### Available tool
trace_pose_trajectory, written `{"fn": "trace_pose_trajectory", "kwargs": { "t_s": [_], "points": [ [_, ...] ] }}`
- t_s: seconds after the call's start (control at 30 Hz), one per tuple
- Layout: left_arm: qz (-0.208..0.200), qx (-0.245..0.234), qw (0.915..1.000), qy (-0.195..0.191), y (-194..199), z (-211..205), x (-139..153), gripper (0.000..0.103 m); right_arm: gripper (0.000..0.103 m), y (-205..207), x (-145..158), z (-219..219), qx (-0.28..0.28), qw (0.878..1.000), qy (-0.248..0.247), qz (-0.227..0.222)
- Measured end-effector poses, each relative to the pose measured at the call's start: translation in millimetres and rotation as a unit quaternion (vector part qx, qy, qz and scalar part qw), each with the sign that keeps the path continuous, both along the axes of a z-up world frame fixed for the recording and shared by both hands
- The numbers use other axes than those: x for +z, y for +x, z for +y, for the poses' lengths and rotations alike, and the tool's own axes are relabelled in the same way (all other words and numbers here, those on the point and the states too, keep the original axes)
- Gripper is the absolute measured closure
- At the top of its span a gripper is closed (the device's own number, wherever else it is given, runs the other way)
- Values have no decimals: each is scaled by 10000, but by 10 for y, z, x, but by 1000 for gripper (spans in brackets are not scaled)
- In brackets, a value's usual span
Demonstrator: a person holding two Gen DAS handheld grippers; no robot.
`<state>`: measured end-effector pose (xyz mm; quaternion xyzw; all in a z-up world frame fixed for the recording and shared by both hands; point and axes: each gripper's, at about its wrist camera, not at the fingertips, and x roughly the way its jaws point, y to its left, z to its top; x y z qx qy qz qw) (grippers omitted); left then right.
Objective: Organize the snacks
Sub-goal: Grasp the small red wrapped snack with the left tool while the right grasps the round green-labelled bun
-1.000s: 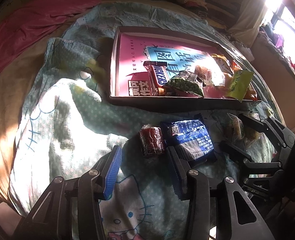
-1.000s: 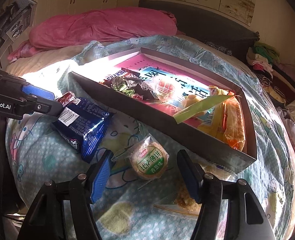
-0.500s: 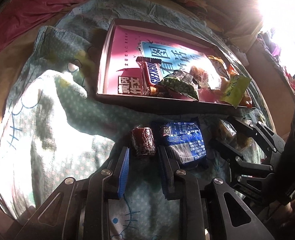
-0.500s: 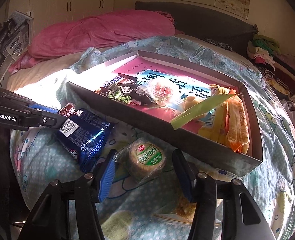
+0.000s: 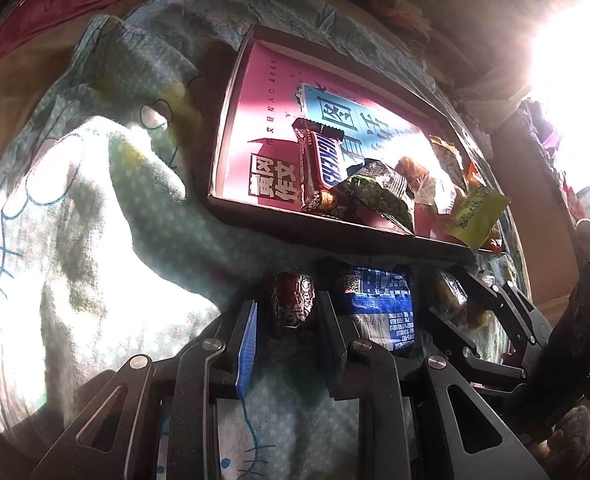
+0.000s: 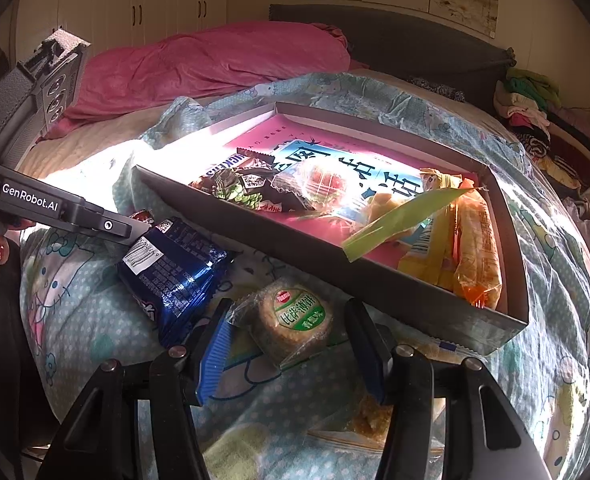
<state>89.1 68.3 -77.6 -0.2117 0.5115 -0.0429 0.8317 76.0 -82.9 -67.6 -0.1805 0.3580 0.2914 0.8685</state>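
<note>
The red-wrapped candy [image 5: 292, 300] lay on the patterned blanket [image 5: 135, 208], just outside the box [image 5: 335, 236], between the narrowly spread fingers of the left gripper [image 5: 287, 312]; contact could not be confirmed. Beside it lay the blue packet [image 6: 173, 264]. The right gripper [image 6: 291, 344] stood wide around the round cracker pack [image 6: 295, 318], not touching.

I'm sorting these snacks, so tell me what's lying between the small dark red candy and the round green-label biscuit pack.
The blue snack packet lies between the red candy and the biscuit pack, on the bedspread; the left wrist view shows it best.
</note>
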Motion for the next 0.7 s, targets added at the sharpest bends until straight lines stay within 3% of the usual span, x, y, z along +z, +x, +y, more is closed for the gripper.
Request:
{"fn": "trace_pose_trajectory", "kwargs": {
  "t_s": [0.23, 0.7],
  "points": [
    [-138, -181, 9985, 503, -29, -161, 64, 76, 55, 16, 52, -64, -63, 9997, 243, 66],
    [-477, -240, 9957, 763, -163, -191, 352, 76, 57, -115, 259, -164, 63, 9979, 641, -103]
  ]
}}
